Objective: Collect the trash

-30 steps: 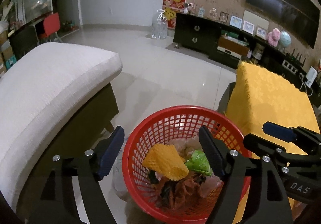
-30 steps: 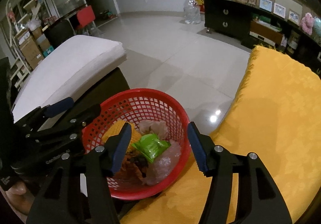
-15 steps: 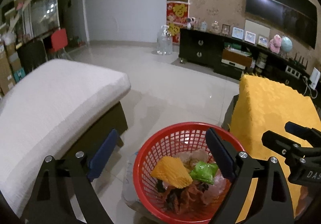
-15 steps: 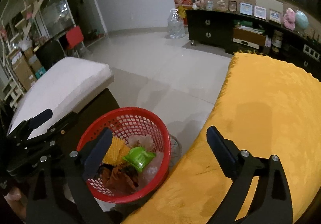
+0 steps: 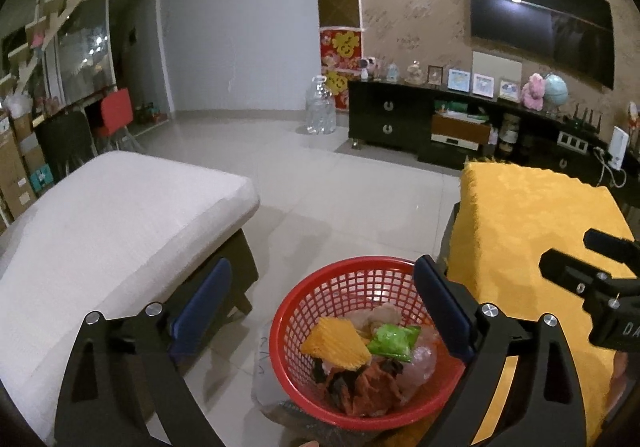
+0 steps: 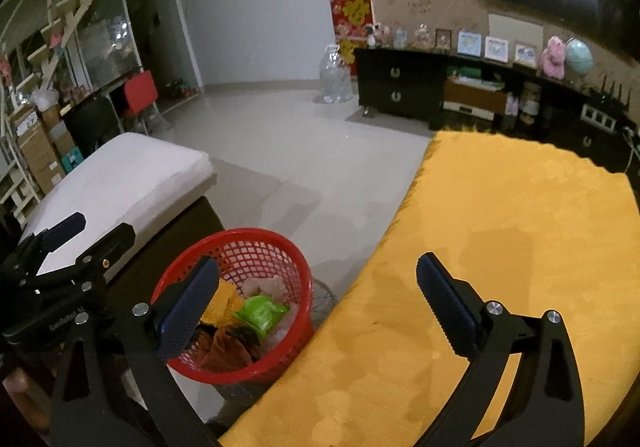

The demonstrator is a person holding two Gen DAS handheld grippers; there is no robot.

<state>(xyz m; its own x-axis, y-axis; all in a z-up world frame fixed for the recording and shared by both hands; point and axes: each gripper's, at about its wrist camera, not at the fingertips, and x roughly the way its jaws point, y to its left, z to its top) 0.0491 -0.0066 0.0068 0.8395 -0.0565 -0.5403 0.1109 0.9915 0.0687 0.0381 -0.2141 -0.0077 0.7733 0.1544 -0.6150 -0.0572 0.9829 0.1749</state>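
1. Both grippers sit higher and farther back from the basket (image 5: 362,331) than a second ago; the room fills more of each view. EARLIER trash drop looks finished.
2. Right gripper (image 6: 316,295): jaws have just been opening, now wide, nothing between them.
3. Left gripper (image 5: 320,303): jaws also just opened further, wide, empty.
4. Trash (image 5: 352,359) lies heaped in the basket on the floor, between white cushion (image 5: 108,223) and yellow cloth (image 6: 500,267).
5. Basket's near rim is cut off by the fingers; lower wrappers indistinct; what it stands on is murky.

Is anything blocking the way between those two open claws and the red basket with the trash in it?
Nothing visible does. The red basket sits open-topped on the floor, wrappers piled inside. The left gripper and right gripper hang above it, jaws open and empty.
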